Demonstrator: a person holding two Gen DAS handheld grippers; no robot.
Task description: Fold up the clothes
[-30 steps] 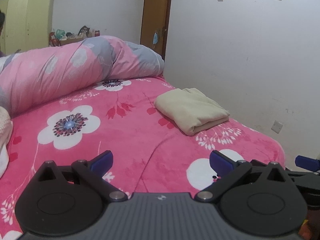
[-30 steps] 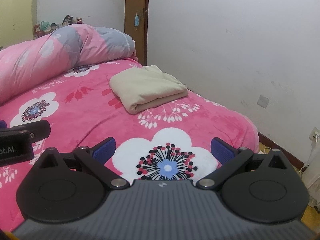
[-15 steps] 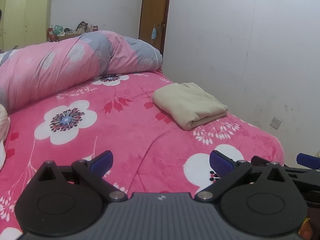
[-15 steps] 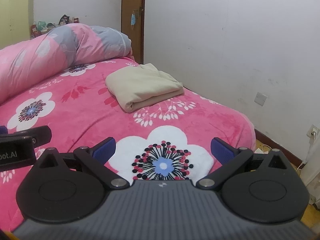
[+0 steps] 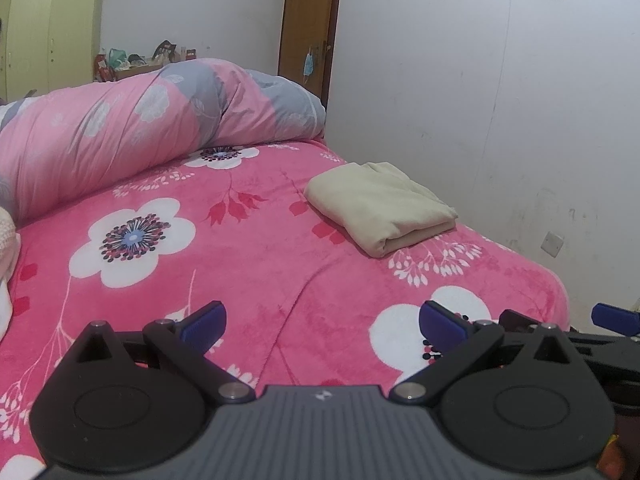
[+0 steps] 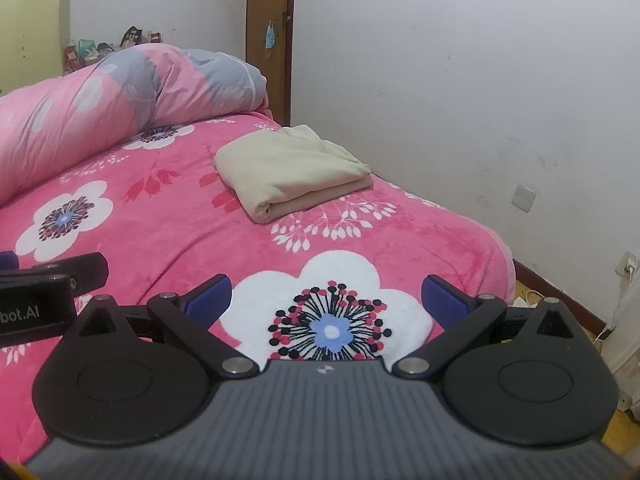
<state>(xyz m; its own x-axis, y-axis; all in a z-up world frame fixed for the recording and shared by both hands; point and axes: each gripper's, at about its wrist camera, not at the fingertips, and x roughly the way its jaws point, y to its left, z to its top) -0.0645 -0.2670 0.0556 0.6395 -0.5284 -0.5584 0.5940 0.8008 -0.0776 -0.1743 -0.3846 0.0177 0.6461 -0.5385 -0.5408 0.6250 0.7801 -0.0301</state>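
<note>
On the pink floral bed point(image 5: 256, 264) I see a folded beige garment point(image 6: 292, 172); left hand-held gripper point(image 5: 322, 322) and right hand-held gripper point(image 6: 326, 300) both spread apart, empty.

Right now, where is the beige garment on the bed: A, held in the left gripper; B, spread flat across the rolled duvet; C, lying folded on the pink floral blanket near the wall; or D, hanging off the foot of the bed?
C. The folded beige garment rests on the pink floral blanket on the wall side, while the left gripper and right gripper are both open and empty.
</note>
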